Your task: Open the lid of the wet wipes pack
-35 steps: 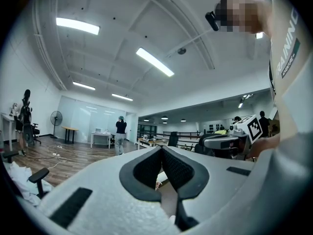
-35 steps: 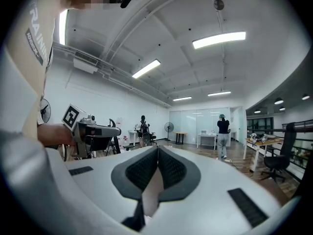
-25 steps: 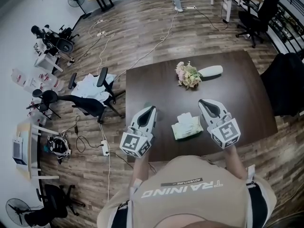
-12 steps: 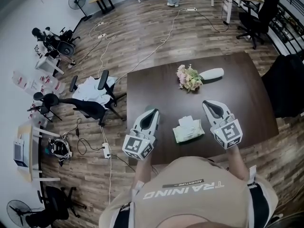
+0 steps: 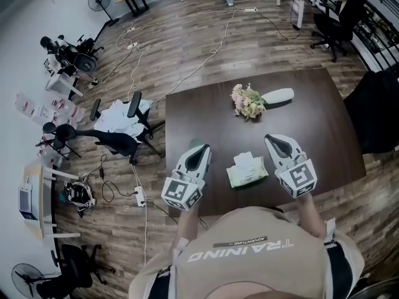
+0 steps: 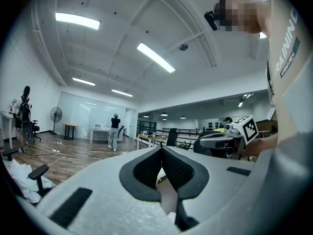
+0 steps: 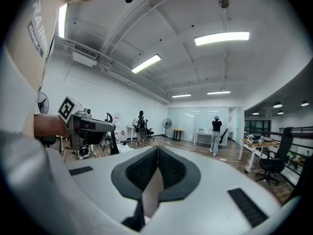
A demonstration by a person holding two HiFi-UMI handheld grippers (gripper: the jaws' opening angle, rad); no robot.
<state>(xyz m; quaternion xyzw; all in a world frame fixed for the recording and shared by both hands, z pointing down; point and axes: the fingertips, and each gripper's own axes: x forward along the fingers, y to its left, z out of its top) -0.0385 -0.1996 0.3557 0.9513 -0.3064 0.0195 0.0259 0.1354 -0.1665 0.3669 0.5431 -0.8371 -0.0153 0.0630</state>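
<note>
Held left tool (image 5: 199, 149) and right tool (image 5: 275, 139) pinched together, empty, at nine and three o'clock of wet wipes pack (image 5: 247, 170); could not tell it open from closed, so fitted approach or retreat.

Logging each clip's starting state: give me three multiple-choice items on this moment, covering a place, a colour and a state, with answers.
1. Where on the table is the wet wipes pack?
A. near edge, between the two grippers
B. far edge
C. far left corner

2. What colour is the table top?
A. white
B. dark brown
C. green

3. How is the right gripper?
A. shut on the pack
B. wide open
C. shut, empty

Answers:
1 A: the head view shows it between the left gripper and the right gripper.
2 B: the bare top is dark brown.
3 C: its pads meet with nothing between them.
</note>
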